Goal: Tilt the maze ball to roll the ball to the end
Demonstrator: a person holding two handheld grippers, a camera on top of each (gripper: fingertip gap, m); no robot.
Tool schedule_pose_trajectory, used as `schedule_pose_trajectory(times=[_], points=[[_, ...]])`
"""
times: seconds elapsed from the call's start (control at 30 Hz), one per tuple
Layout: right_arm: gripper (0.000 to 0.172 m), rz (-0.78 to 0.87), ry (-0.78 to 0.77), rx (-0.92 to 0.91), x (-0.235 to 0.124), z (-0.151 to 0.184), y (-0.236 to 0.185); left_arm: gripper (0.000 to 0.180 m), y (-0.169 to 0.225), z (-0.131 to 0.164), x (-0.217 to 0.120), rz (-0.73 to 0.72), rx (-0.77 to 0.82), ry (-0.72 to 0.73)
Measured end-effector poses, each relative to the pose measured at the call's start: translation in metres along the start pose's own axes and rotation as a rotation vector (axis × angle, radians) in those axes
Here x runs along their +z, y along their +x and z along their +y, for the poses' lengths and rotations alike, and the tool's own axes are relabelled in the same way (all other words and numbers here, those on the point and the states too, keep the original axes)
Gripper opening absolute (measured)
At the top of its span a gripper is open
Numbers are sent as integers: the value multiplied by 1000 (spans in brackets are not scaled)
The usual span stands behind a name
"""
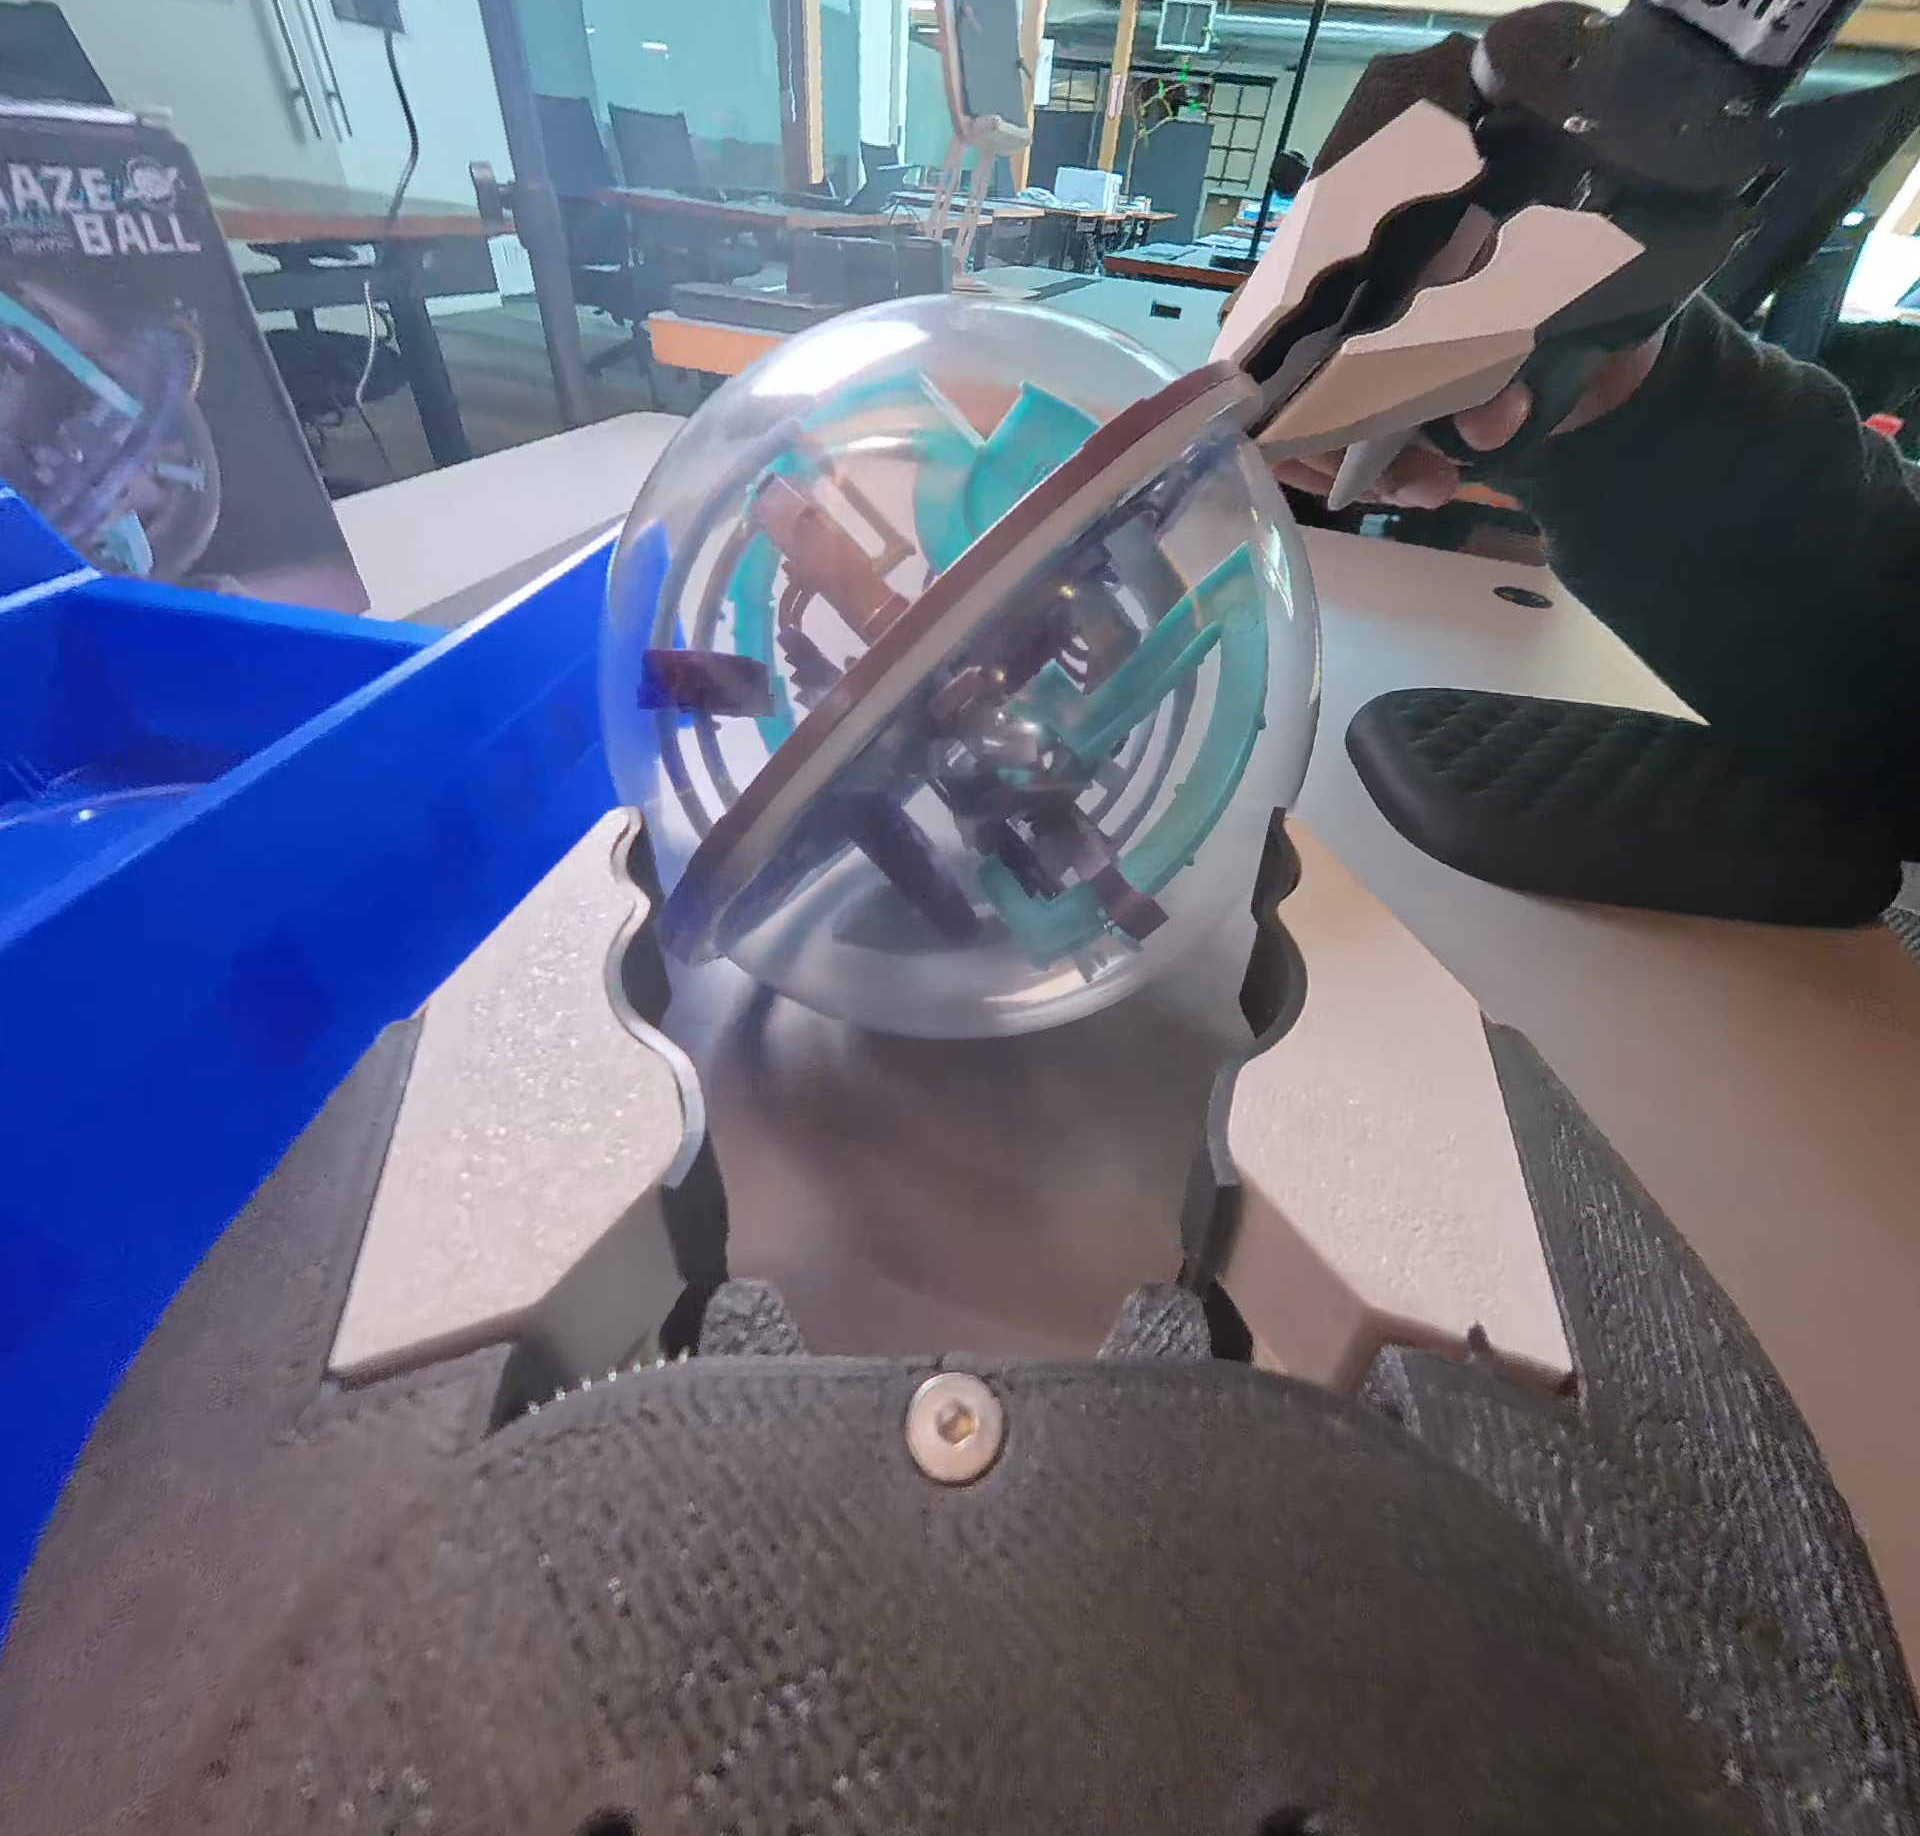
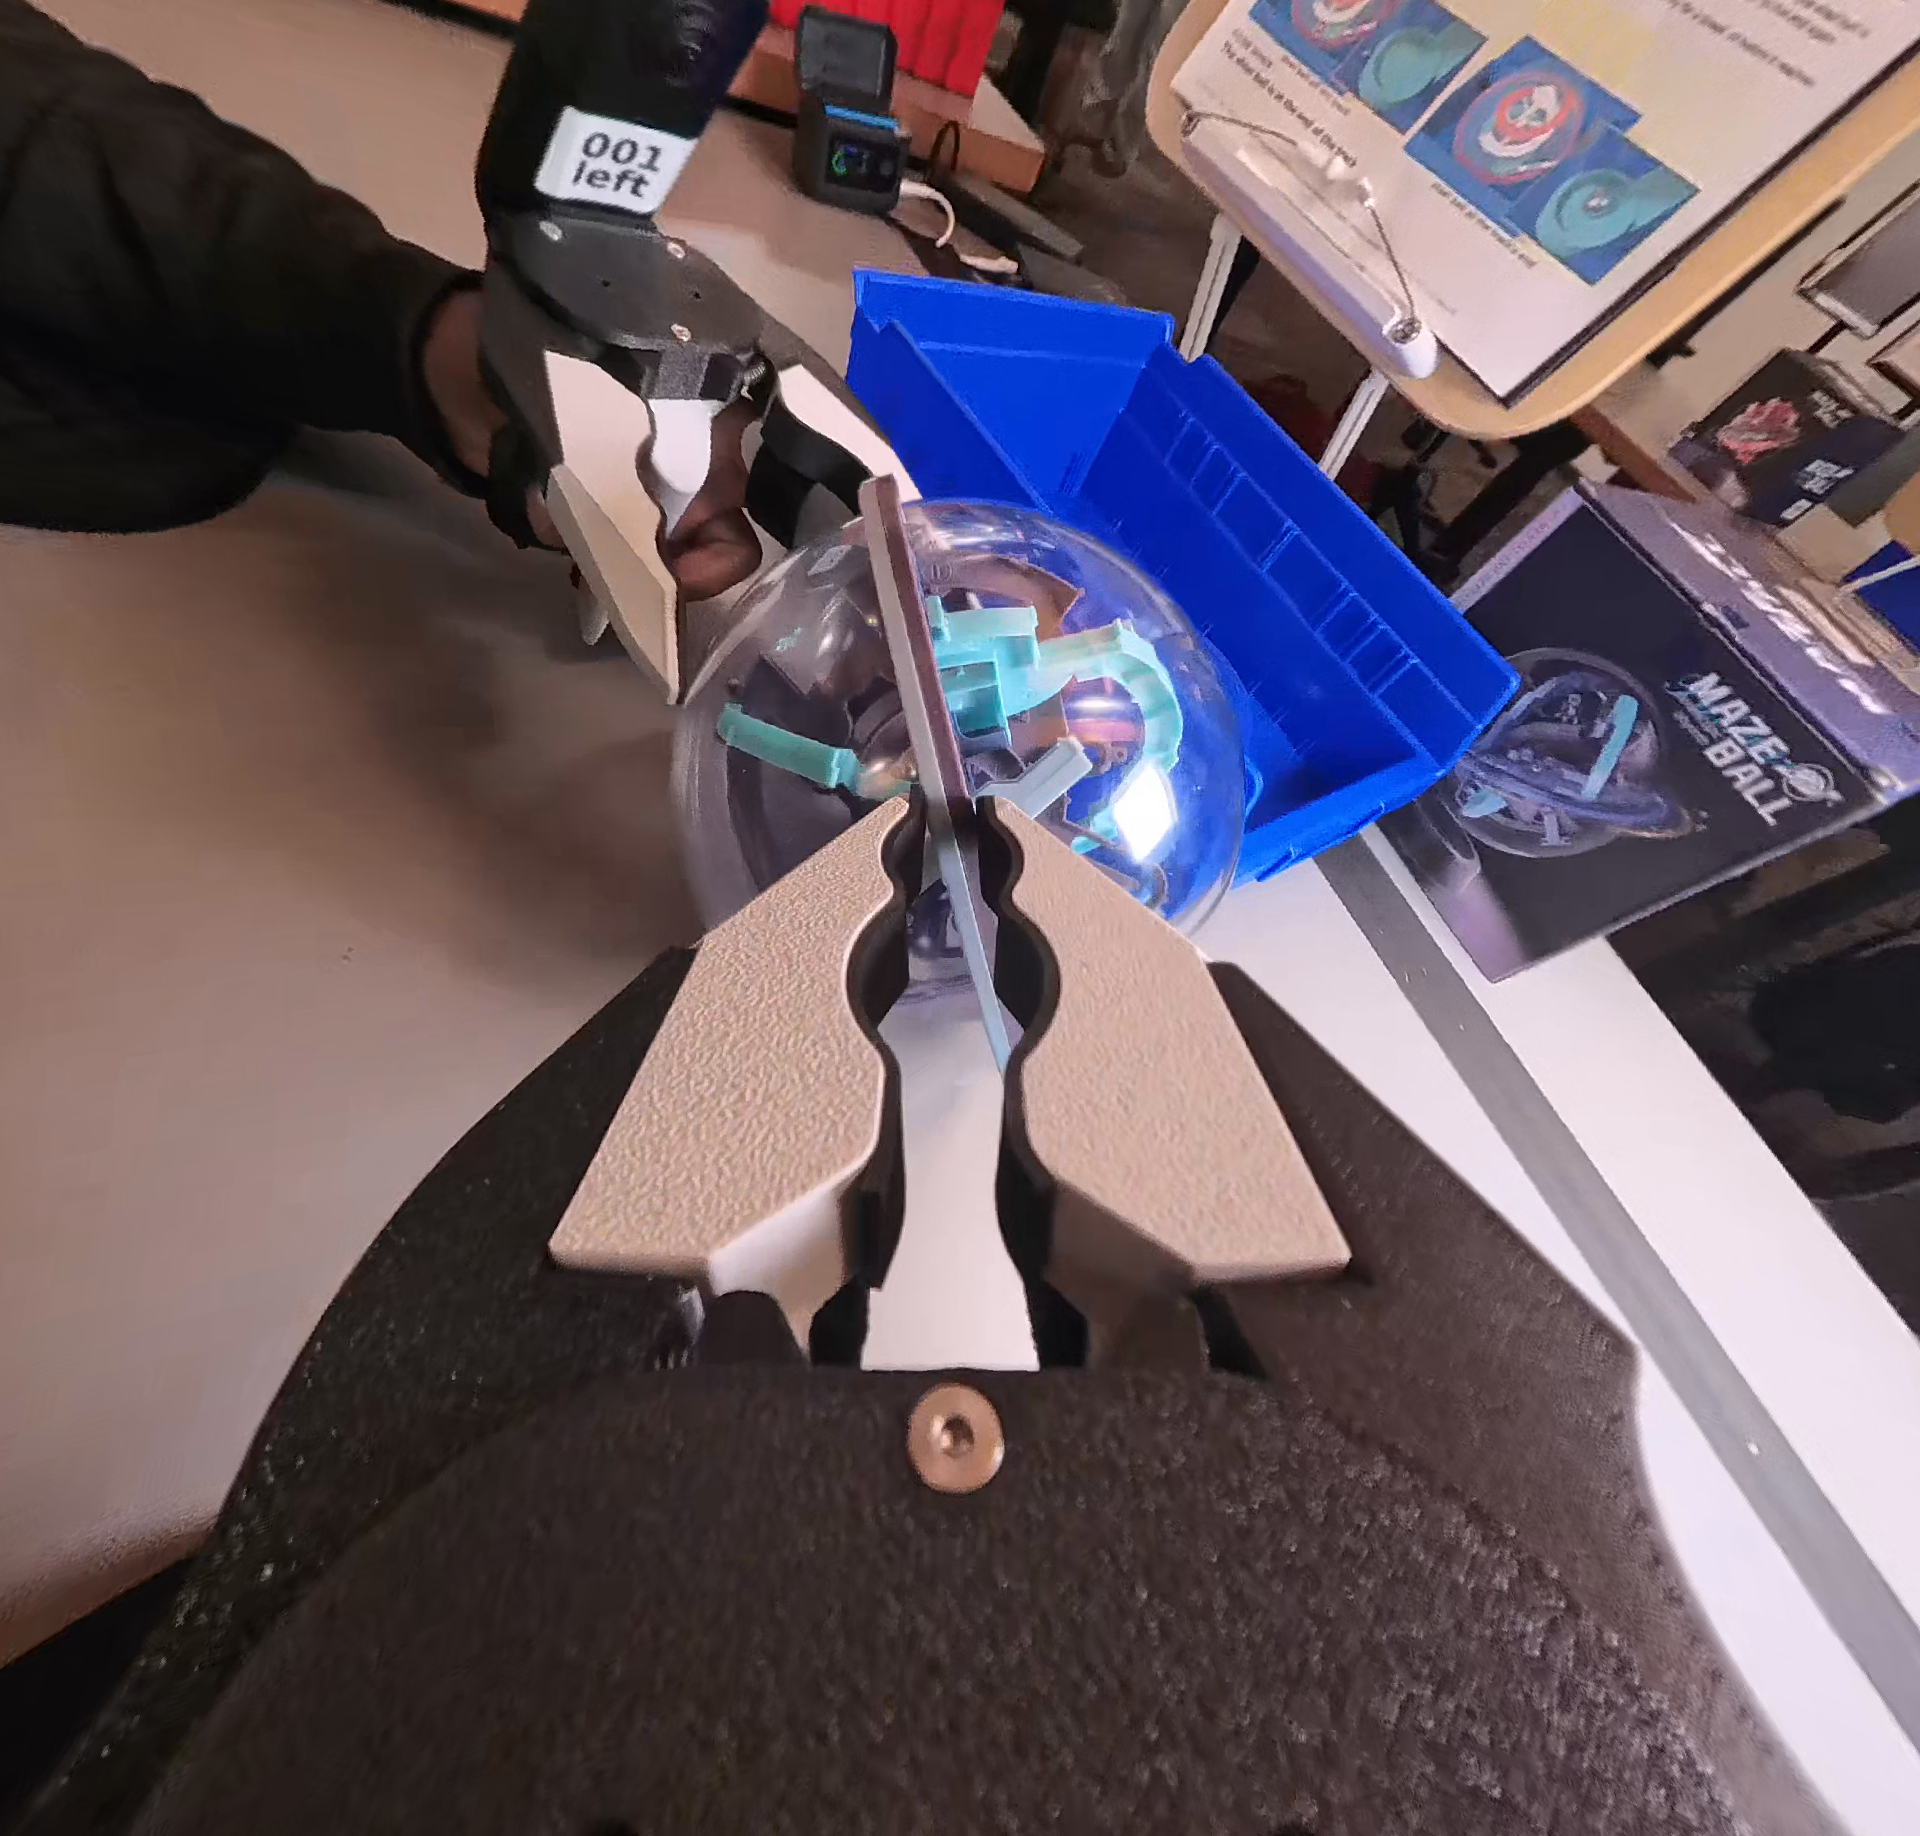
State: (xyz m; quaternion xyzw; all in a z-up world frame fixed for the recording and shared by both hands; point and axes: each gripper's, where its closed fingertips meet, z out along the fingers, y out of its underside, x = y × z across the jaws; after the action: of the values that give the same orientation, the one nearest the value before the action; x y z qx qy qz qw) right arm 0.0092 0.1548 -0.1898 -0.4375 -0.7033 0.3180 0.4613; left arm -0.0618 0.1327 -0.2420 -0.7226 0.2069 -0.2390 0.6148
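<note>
Step in hand: securing the maze ball (image 1: 961, 664) for tilting; judged early in the task, since the grip is only now set on one side
Maze ball position: resting on the tabletop (image 1: 1455, 643), just beside the blue bin (image 1: 260, 799), its dark equatorial rim (image 1: 935, 633) slanted steeply from lower left to upper right in the left wrist view
Right gripper (image 2: 948, 810): fingers (image 2: 790, 955) narrowed onto the thin rim (image 2: 914, 664) of the sphere, pinching it edge-on; the left wrist view shows the same grip at the rim's upper end (image 1: 1247, 384)
Left gripper (image 1: 956, 872): fingers (image 1: 540, 965) spread wide either side of the sphere's lower part, a gap showing at each side; holding nothing
Inner ball: a small metallic bead (image 2: 878, 770) appears near the rim among the teal tracks (image 1: 1174, 706); its place on the route cannot be told
Surroundings: printed product box (image 1: 135, 352) behind the bin; instruction sheet on a stand (image 2: 1507, 124) beyond it; black pad (image 1: 1621, 799) on the tabletop to the right
Next move, judged: the sphere is held by one thin edge only, so any tilt calls for slow wrist rotation; the left gripper would need to close on or cradle the shell to steady it
Risk, judged: the smooth round shell may swivel or slip out of the rim pinch, and a sudden tilt could throw the bead off its track
</note>
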Motion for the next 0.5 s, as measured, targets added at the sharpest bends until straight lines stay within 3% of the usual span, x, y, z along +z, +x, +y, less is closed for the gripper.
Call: schedule_pose_trajectory(times=[0.5], points=[[7, 13, -12, -74, 16, -17, -7, 121, -5, 4, -3, 11, -69, -15]])
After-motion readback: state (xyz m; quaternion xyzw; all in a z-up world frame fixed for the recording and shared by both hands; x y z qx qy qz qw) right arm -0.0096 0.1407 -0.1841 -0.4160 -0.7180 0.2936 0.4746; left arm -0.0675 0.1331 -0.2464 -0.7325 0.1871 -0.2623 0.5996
